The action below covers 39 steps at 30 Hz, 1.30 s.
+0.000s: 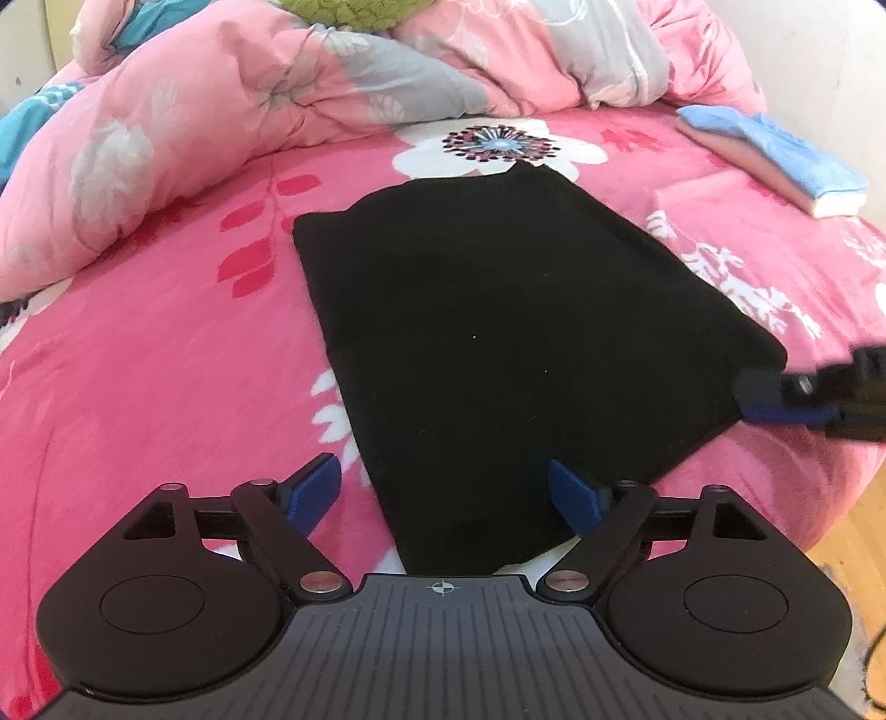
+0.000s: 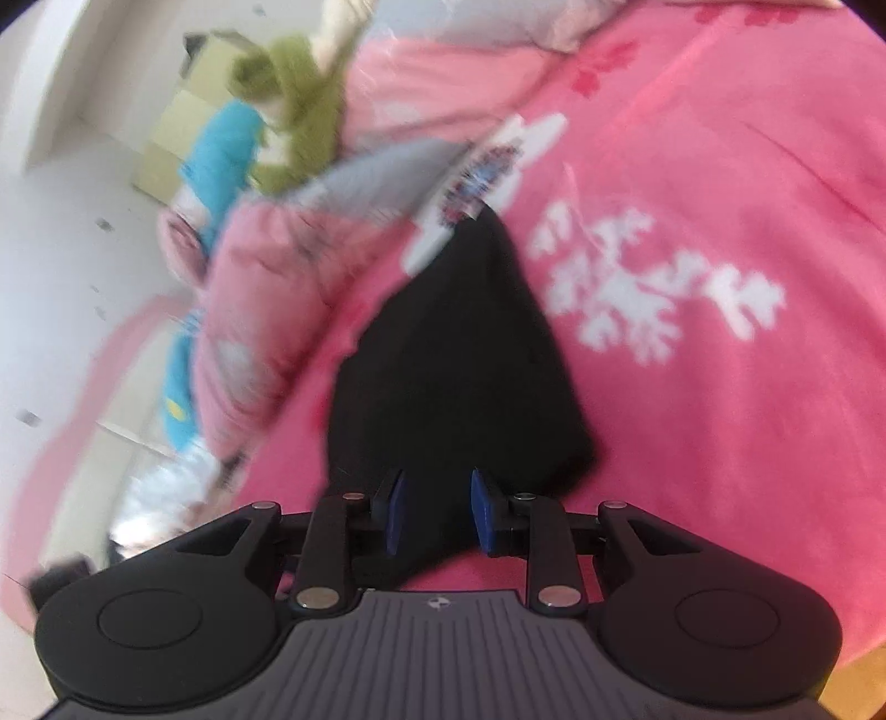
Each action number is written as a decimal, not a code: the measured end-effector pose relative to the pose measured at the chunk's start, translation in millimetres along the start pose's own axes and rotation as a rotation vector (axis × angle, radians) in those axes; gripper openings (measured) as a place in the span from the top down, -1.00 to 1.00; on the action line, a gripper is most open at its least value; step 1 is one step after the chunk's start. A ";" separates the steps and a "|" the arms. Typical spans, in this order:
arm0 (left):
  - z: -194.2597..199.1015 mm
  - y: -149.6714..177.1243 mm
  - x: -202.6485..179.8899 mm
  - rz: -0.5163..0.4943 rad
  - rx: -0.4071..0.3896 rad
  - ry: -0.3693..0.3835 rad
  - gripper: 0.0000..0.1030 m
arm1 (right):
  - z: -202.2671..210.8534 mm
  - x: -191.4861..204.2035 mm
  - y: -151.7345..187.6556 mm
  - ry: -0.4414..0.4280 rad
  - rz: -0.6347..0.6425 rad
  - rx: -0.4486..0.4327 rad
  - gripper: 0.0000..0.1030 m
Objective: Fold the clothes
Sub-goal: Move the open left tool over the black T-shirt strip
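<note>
Black garment [image 1: 515,343]: I see it folded into a flat oblong on the pink flowered bedsheet [image 1: 166,354], its near end reaching right up under my left gripper.
Left gripper [image 1: 443,495]: I have it over the garment's near end, jaws spread wide; the left blue pad [image 1: 315,490] stands over bare sheet beside the cloth, the other over the cloth's near corner, and neither pad presses on anything.
Right gripper [image 2: 437,512]: at the garment's right-hand near corner; jaws narrowed with black cloth showing between the pads. The view is blurred, so I cannot tell whether they pinch it.
Quilt [image 1: 183,138]: bunched up pink and grey, beyond the garment's far left.
Folded stack [image 1: 775,160]: blue and pink pieces, well apart from the garment, off its far right.
Green plush [image 1: 338,11]: behind the quilt, far past the garment.
Wooden floor [image 1: 864,531]: past the bed's edge, right of the garment.
</note>
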<state>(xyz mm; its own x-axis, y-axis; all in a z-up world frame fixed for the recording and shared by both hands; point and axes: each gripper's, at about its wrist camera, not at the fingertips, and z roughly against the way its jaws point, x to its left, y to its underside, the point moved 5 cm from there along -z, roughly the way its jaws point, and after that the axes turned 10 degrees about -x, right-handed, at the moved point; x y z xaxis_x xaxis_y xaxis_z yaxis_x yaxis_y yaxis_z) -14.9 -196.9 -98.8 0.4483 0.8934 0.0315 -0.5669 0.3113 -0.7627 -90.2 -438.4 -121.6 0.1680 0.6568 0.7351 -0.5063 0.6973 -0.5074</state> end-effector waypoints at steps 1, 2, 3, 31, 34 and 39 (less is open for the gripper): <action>0.3 0.1 0.3 0.003 0.002 -0.002 -0.65 | 2.6 -3.2 4.5 0.005 -0.002 0.009 0.49; 0.3 0.3 0.5 0.005 0.003 -0.005 -0.70 | 6.8 -4.7 8.3 0.011 0.000 0.015 0.49; 0.3 0.6 0.7 0.007 0.004 -0.009 -0.75 | 11.7 -5.2 11.8 0.016 0.004 0.021 0.49; 3.5 3.9 5.4 0.022 0.015 -0.031 -0.92 | 23.4 44.2 -2.6 0.089 0.220 -0.055 0.44; 2.8 4.3 6.1 0.025 0.016 -0.033 -0.92 | 21.6 43.2 -4.1 0.105 0.230 -0.060 0.44; 4.0 2.9 7.4 0.034 0.002 -0.029 -0.92 | 27.2 34.6 -8.2 0.121 0.208 -0.084 0.43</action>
<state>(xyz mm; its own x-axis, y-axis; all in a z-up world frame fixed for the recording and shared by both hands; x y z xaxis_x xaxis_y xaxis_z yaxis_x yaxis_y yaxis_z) -16.1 -188.0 -98.2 0.4088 0.9123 0.0242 -0.5830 0.2814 -0.7622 -103.2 -429.3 -79.7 0.1703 0.8146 0.5545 -0.4693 0.5619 -0.6813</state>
